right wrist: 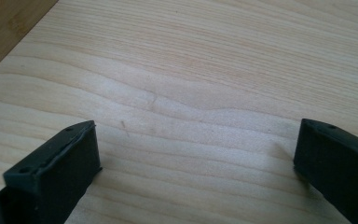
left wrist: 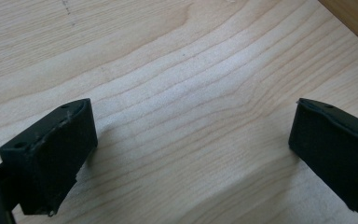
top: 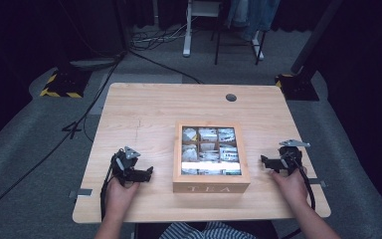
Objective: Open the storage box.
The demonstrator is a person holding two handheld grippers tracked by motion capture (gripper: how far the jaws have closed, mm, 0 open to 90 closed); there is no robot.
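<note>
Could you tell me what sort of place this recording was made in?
Probably a lab or studio set up for recording: a light wooden table stands on grey carpet amid dark curtains, cables trail across the floor, and yellow-black striped stand bases flank it.

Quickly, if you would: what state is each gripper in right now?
Left gripper: open, holding nothing, over the table.
Right gripper: open, holding nothing, beside the tea box.

I see a pale wooden desk with a round cable hole near its far edge. A wooden tea box sits on it, slightly right of centre.
</note>
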